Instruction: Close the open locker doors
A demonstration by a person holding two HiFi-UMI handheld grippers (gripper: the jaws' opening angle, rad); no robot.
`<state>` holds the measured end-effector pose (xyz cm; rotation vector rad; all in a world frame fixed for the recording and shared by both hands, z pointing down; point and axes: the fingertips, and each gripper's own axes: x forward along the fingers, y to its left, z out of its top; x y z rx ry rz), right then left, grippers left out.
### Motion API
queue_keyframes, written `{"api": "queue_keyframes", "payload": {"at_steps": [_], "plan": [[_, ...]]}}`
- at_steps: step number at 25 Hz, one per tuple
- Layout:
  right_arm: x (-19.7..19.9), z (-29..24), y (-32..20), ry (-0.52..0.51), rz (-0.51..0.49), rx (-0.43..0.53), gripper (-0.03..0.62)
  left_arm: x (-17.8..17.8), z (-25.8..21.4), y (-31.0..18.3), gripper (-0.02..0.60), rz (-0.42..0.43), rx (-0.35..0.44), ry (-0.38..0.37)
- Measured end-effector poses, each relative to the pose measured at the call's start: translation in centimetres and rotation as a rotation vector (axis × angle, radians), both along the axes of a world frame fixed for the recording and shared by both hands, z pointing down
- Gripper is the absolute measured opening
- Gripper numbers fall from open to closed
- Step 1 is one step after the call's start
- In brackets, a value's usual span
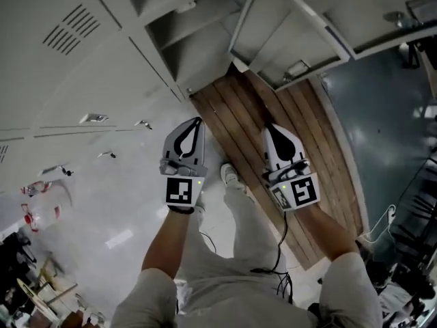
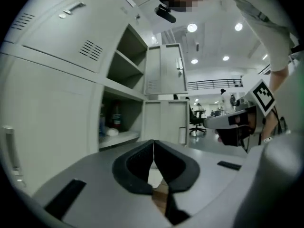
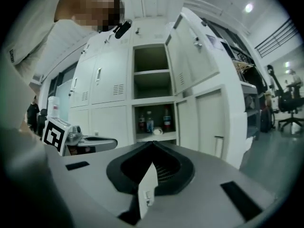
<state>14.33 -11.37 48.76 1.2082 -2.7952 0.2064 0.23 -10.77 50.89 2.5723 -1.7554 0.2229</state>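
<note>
- the open locker (image 3: 151, 87) stands straight ahead of both grippers: two shelved compartments, one above the other, with bottles (image 3: 153, 122) on the lower shelf.
- in the right gripper view the upper door (image 3: 190, 51) and lower door (image 3: 209, 122) are swung out on the right side of the opening, their free edges jutting into the room.
- in the head view, closed locker fronts (image 1: 41, 80) run along the left. a wooden floor strip (image 1: 235, 115) leads from the person's shoe (image 1: 231, 175) to the locker foot, with grey floor (image 1: 382, 115) to its right.
- left gripper (image 1: 199, 121): jaws pressed together, nothing between them, held in the air well apart from the doors.
- right gripper (image 1: 268, 126): jaws likewise together and empty, level with the left, touching nothing.
</note>
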Motion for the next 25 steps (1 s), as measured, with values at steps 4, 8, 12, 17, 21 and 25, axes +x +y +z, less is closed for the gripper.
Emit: {"api": "queue_keyframes", "payload": {"at_steps": [4,8,12,17,21,25], "plan": [[8.5,0.9,-3.6,-0.019,0.114,0.000,0.012,11.8,1.8,-5.5,-0.002,0.142,-0.039,0.020],[13.2,2.4,-5.9,-0.015,0.163,0.002,0.015,19.2,6.0,-8.9,0.016,0.212,-0.103,0.047],[14.9,4.0,-7.6,-0.028,0.176,0.009,0.023,23.5,10.9,-11.8,0.057,0.234,-0.152,0.005],[14.8,5.5,-8.2,-0.034,0.159,0.011,0.029,26.1,15.9,-14.9,0.101,0.221,-0.202,-0.022],[14.5,5.6,-7.9,-0.028,0.142,0.008,0.032,27.2,18.2,-16.9,0.109,0.175,-0.247,-0.031],[14.6,5.3,-7.8,-0.033,0.141,0.005,0.034,27.5,19.2,-18.3,0.095,0.136,-0.276,-0.034]]}}
